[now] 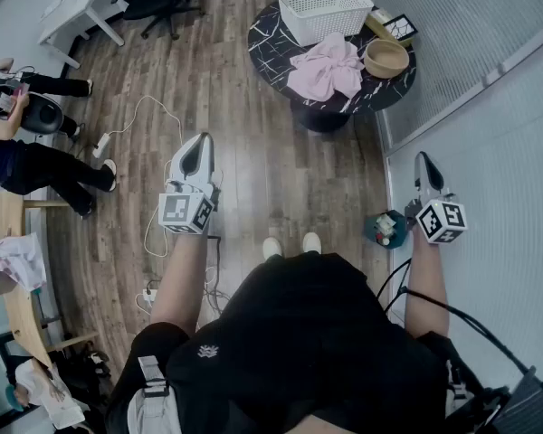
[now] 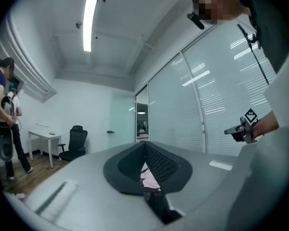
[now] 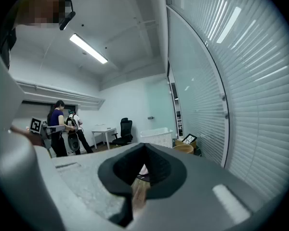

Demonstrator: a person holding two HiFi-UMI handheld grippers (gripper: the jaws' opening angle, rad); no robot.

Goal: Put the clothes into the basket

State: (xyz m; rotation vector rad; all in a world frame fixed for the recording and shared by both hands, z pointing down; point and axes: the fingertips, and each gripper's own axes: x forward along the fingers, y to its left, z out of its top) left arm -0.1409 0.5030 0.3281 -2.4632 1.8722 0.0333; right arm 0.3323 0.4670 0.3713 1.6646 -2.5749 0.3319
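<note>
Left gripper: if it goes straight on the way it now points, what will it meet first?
Probably the pink clothes on the round table; the way there looks free.

The floor [image 1: 253,152] is wood-grain plank with a dull sheen. The round tabletop [image 1: 270,48] is glossy black, veined white like marble. The basket [image 1: 324,5] is matt white plastic lattice. The clothes [image 1: 324,70] are soft pink cloth, crumpled. The bowl [image 1: 385,58] looks like smooth pale wood. The left hand-held gripper [image 1: 197,145] and the right hand-held gripper [image 1: 423,161] have matt grey plastic shells. The left one's black pads [image 2: 159,163] are finely ribbed and look rubbery.
</note>
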